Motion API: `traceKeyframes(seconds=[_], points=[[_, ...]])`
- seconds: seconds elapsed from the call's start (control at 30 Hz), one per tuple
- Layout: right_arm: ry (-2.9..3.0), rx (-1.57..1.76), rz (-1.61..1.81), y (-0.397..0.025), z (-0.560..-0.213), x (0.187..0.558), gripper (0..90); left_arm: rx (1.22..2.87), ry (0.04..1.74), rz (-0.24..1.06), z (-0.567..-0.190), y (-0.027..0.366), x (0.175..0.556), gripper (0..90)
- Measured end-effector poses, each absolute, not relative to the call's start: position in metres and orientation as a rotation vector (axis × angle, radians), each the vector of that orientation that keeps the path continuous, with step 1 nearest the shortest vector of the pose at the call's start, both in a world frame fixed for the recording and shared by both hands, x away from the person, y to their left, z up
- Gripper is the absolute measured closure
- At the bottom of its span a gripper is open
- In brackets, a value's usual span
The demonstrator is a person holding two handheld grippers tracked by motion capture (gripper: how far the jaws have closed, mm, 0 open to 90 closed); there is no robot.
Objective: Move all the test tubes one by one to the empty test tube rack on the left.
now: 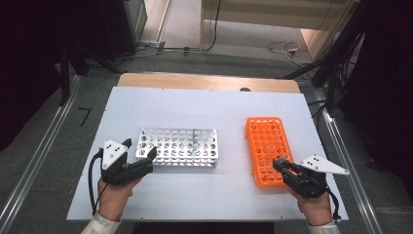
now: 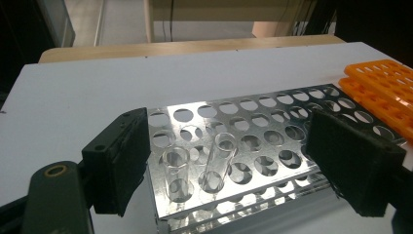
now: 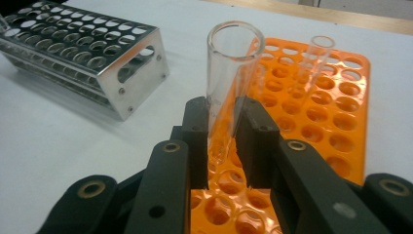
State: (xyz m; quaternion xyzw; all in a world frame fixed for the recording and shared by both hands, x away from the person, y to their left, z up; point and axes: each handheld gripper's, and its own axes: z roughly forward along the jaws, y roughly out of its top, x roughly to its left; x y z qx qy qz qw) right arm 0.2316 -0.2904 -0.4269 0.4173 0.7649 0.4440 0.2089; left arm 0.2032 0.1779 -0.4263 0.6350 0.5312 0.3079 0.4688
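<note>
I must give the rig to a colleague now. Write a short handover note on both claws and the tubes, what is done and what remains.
Right claw: shut on a clear glass test tube, over the orange plastic rack.
Left claw: open, at the end of the silver metal rack.
Done: two clear tubes stand in the metal rack.
Left, probably: move the held tube and the one more tube in the orange rack.

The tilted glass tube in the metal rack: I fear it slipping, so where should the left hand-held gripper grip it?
Grip the tilted glass tube on its bare upper wall, just under the rim, coming from above; the metal rack hides its lower part.
</note>
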Motion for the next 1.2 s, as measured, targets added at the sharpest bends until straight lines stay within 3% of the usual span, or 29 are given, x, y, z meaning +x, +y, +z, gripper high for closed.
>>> traceKeyframes(seconds=[1.2], points=[[2.377,0.935,1.232,-0.196,-0.444,0.234,72.8,1.65,1.213,0.683,-0.432,0.141,0.202,16.2]])
